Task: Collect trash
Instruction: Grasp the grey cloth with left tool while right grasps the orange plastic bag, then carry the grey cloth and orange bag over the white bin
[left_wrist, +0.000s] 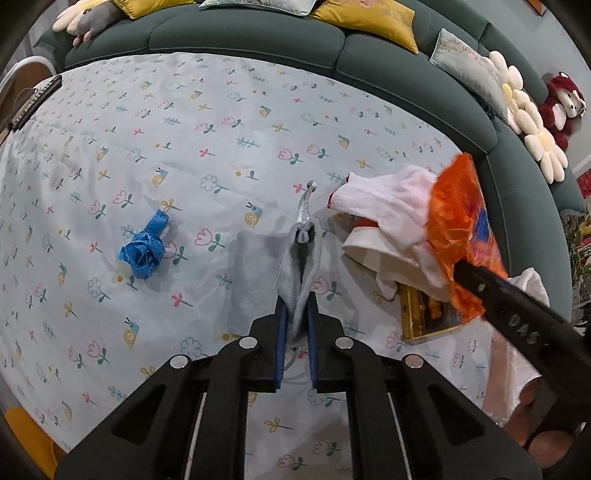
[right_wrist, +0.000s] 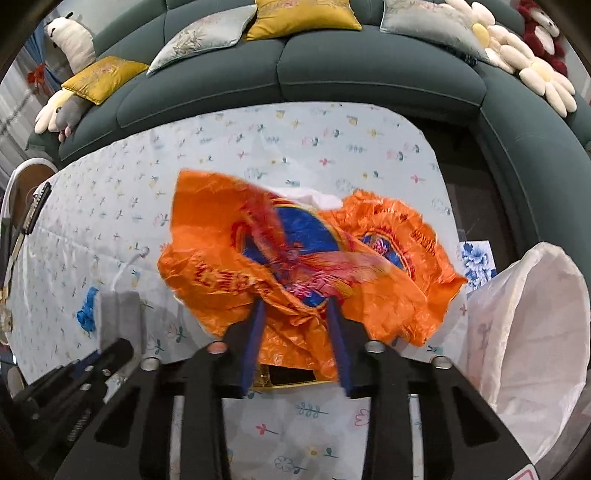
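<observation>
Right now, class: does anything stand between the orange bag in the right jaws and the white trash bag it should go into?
Nothing visible does. The orange plastic bag hangs from the right gripper, and the white trash bag gapes open beside it, with no object between them.

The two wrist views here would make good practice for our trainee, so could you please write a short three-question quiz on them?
1. True or false: the left gripper is shut on the grey cloth.
2. What does the right gripper hold? A) blue tape B) orange plastic bag C) yellow cushion
3. Fill in: the blue tape measure lies crumpled on the ____ tablecloth.

Key: 1 true; 2 B; 3 flower-patterned.
</observation>
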